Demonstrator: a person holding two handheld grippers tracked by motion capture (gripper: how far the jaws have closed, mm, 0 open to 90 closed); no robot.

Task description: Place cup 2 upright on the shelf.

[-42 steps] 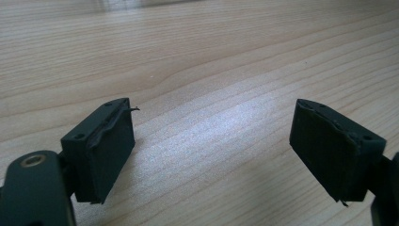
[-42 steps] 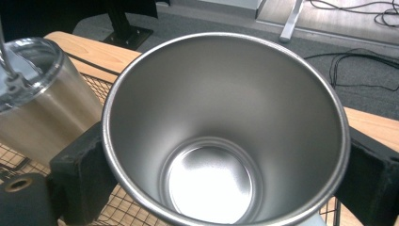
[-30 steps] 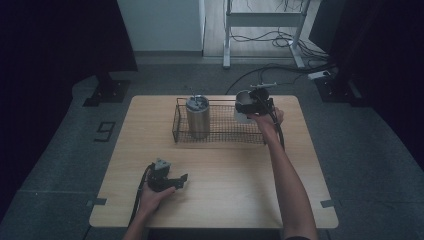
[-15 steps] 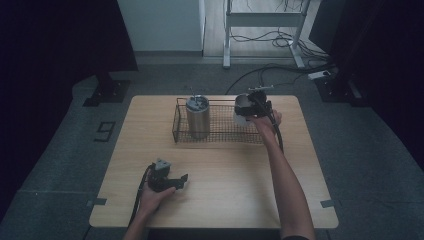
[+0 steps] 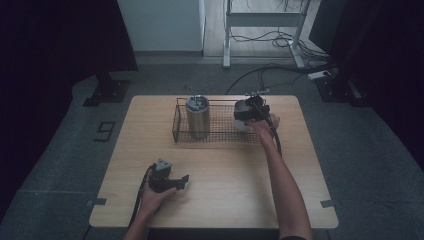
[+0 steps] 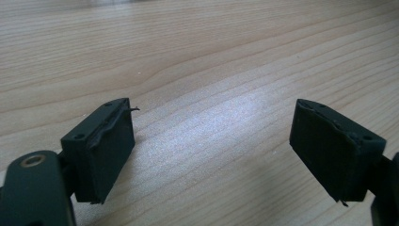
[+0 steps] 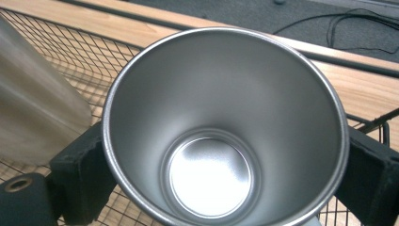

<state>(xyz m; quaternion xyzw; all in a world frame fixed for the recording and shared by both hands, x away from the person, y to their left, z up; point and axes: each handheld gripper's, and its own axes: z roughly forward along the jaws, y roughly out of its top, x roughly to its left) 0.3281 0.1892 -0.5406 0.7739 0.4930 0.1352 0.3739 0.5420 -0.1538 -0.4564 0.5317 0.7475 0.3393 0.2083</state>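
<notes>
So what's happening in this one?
A person is working at a wooden table with a gripper in each hand. The right gripper is clamped on an empty steel cup, open end up, over the right end of a black wire basket; whether the cup touches the mesh floor cannot be told. A steel tumbler already stands in the basket's left part. The left gripper rests near the table's front edge, jaws open and empty.

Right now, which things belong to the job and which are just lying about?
Job:
- steel cup, clamped in the right gripper
- wire basket
- tall tumbler standing in the basket

Lying about:
- left gripper, open, idle on the table
- floor cables
</notes>
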